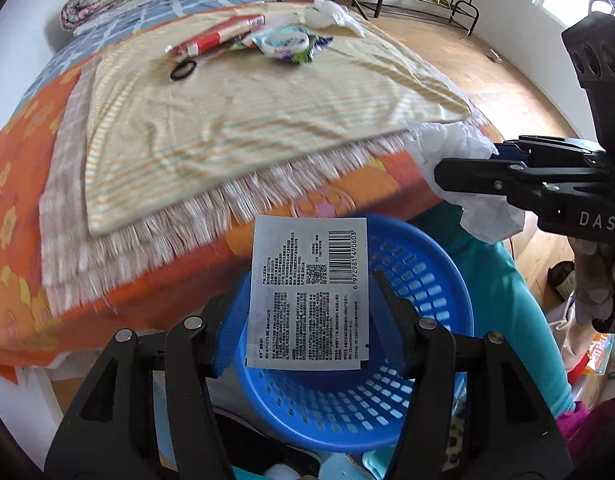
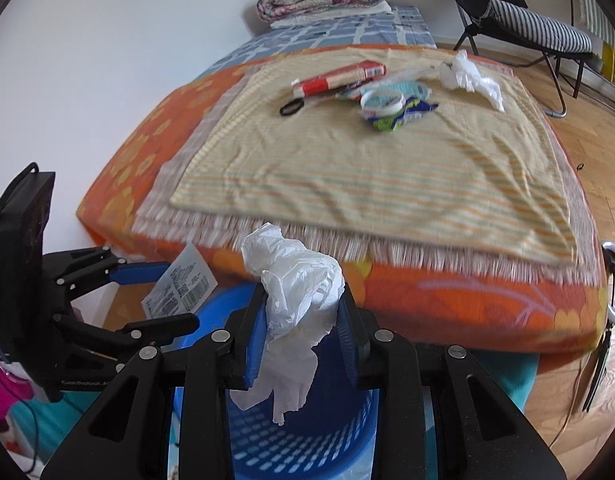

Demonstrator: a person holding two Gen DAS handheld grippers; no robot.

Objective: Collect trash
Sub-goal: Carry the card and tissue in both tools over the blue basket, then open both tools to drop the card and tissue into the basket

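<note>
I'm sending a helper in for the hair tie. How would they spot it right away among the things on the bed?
Look at the orange bed and the striped yellow cloth spread on it. At its far end lies a cluster of litter; the hair tie sits at the cluster's wall-side edge, beside the red and white box. It is the only small black ring there.
</note>
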